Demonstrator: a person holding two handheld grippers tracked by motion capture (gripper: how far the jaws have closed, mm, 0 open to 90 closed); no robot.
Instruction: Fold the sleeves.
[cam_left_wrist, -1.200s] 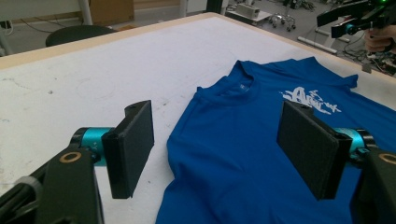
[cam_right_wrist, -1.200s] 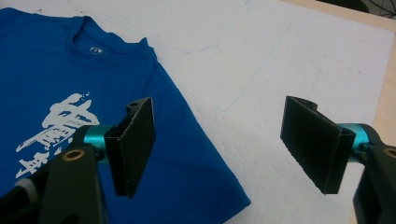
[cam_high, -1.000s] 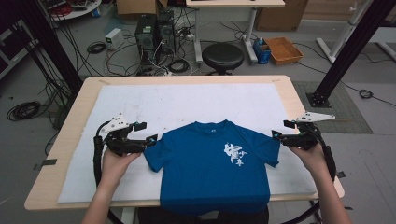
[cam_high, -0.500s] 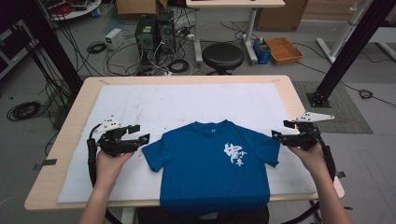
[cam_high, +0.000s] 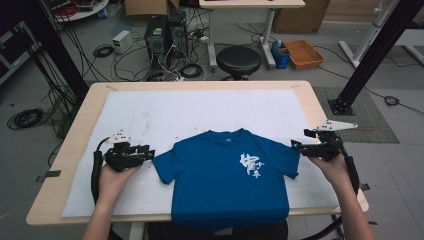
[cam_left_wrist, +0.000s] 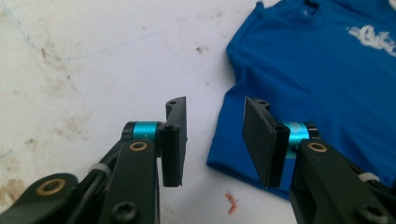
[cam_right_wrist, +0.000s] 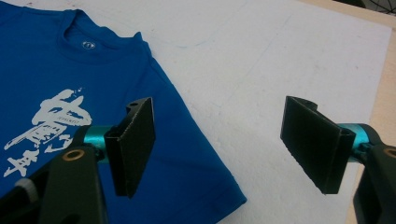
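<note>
Left gripper view: the left gripper (cam_left_wrist: 212, 140) has just been closing its 2 jaws to a narrow gap, pads not pressing, with the hem of the blue T-shirt (cam_left_wrist: 317, 79) sleeve just beyond them. Right gripper view: the right gripper (cam_right_wrist: 224, 149) stands wide, straddling the other sleeve's edge on the white mat (cam_right_wrist: 280, 60).
</note>
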